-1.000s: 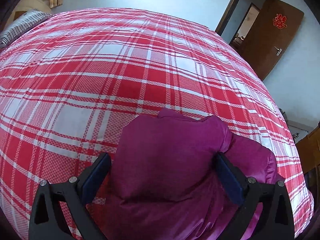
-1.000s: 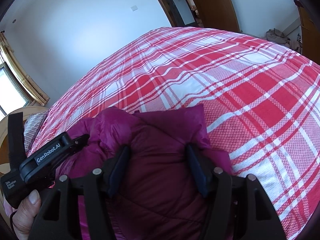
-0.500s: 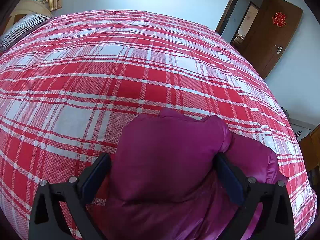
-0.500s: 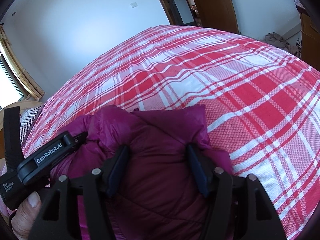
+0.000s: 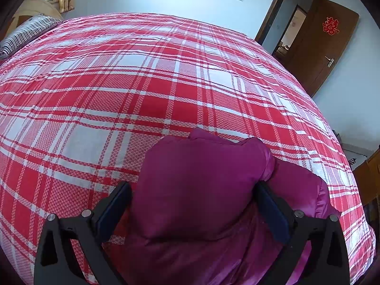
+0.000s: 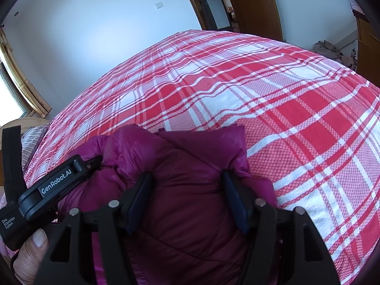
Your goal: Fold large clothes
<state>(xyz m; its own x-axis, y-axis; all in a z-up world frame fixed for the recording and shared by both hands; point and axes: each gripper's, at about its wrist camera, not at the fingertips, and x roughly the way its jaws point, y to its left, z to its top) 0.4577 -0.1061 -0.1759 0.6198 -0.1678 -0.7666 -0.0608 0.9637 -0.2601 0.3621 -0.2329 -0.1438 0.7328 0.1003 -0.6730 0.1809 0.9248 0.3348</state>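
A puffy magenta jacket lies bunched on a red and white plaid bed. My left gripper has its jaws wide apart with a thick fold of the jacket between them. My right gripper also straddles a bulge of the jacket, jaws apart and pressed against its sides. The left gripper's body, held by a hand, shows at the left of the right wrist view, touching the jacket.
A striped pillow lies at the head of the bed. A brown door stands open at the far right. Clothes lie on the floor past the bed. Wooden furniture stands by the bed's right edge.
Both grippers have risen or tilted slightly, so the bed sits a little lower in view. The jacket stays between the jaws of each gripper.
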